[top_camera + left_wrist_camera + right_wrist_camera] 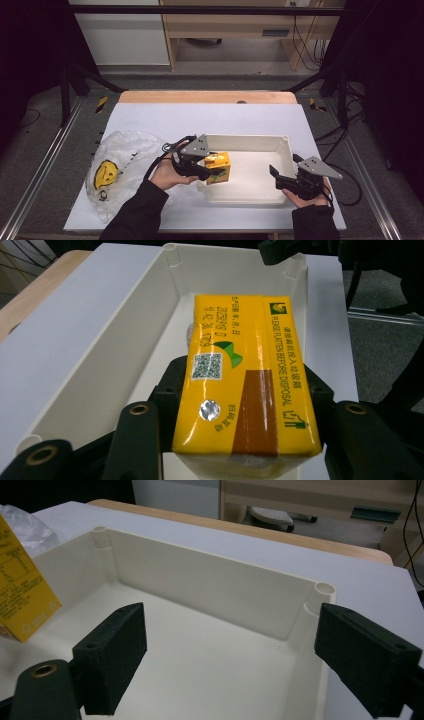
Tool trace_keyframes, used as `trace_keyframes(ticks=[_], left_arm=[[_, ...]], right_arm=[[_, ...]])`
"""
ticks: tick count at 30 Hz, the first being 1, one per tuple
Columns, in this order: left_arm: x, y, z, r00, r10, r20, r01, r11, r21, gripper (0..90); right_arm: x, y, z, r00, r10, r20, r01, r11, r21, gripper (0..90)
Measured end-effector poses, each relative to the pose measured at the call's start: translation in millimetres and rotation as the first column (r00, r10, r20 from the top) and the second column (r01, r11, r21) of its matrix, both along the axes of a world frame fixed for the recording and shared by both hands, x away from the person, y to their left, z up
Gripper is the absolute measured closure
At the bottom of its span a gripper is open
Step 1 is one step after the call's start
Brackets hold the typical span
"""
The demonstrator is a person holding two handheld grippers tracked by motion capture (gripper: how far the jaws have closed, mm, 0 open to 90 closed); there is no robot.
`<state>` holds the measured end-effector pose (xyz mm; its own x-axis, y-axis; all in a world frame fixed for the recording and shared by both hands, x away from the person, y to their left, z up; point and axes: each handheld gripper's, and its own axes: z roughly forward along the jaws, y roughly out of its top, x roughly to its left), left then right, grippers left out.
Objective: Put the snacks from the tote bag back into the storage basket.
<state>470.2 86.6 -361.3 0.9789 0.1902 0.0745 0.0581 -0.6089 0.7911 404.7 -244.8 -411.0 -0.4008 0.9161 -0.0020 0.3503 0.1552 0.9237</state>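
White sheeting covers the worktop (150,120) from the high view, with a strip of bare wood along its far edge and dark floor all around. Near the middle sits a shallow cream tray (260,142), long side running left to right. At its left end the left claw (207,170) is clamped on a yellow carton (218,167), which stands upright just inside the tray's left wall. Over to the left, a crumpled clear plastic bag (120,165) with a yellow smiley face lies on the sheet, apart from the tray. At the tray's right near corner the right claw (275,176) has its jaws apart, nothing between them.

Now the left gripper view: the carton (245,375) lies lengthwise between the two black jaws, both pads pressed against its sides. A printed code, a silver foil spot and a brown stripe show on its upper face. Beyond and beneath it runs the tray (150,315), its cream wall stretching away on the left.

On to the right gripper view: the right claw (230,655) stands wide apart over the tray's bare floor (210,655). The tray's far wall crosses the picture, a round post in each corner. At the left edge, a corner of the yellow carton (20,595) hangs low inside the tray; whether it touches the floor I can't tell.
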Motion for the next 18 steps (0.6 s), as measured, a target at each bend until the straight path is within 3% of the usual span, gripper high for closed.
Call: trace_keyframes(ticks=[18], left_arm=[[6.4, -4.3, -22.5, 0.9981, -0.052, -0.032, 0.054, 0.9976, 0.045, 50.5]], right_arm=[[0.5, 1.3, -1.2, 1.0000, 0.003, -0.002, -0.003, 1.000, -0.005, 13.6]])
